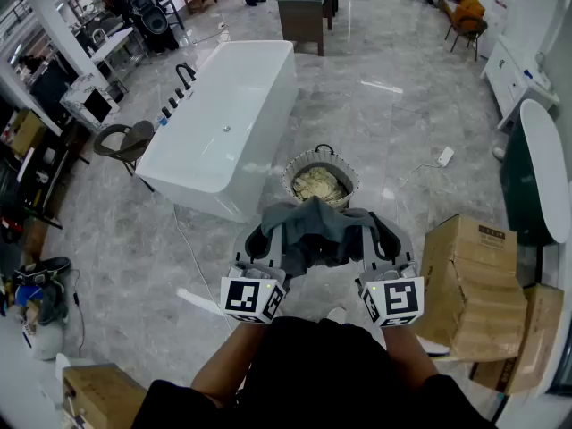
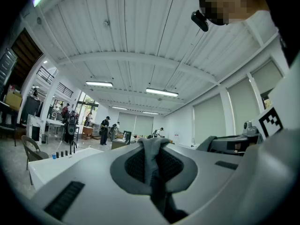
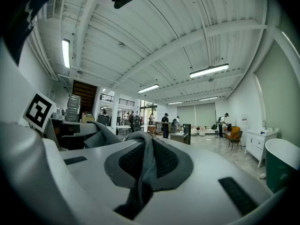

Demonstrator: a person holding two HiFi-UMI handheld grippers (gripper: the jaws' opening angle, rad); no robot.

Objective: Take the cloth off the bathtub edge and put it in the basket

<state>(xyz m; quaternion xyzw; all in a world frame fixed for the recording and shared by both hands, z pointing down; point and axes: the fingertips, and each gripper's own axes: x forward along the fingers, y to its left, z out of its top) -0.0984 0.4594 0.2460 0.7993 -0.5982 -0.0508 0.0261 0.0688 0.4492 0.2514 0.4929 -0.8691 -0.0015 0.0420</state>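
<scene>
A grey cloth (image 1: 315, 224) hangs stretched between my two grippers, held up in front of the person's body. My left gripper (image 1: 261, 239) is shut on one end of it, and a grey fold (image 2: 151, 158) shows pinched between its pads. My right gripper (image 1: 386, 237) is shut on the other end, with cloth (image 3: 144, 163) squeezed between the pads. A round basket (image 1: 322, 180) with a pale lining stands on the floor just beyond the cloth. The white bathtub (image 1: 225, 123) lies further off to the left.
Cardboard boxes (image 1: 469, 284) stand at the right, a smaller one (image 1: 94, 391) at the lower left. A chair (image 1: 125, 141) sits beside the tub's left side. A dark green tub (image 1: 534, 172) is at the far right. Cabinets and people are far back.
</scene>
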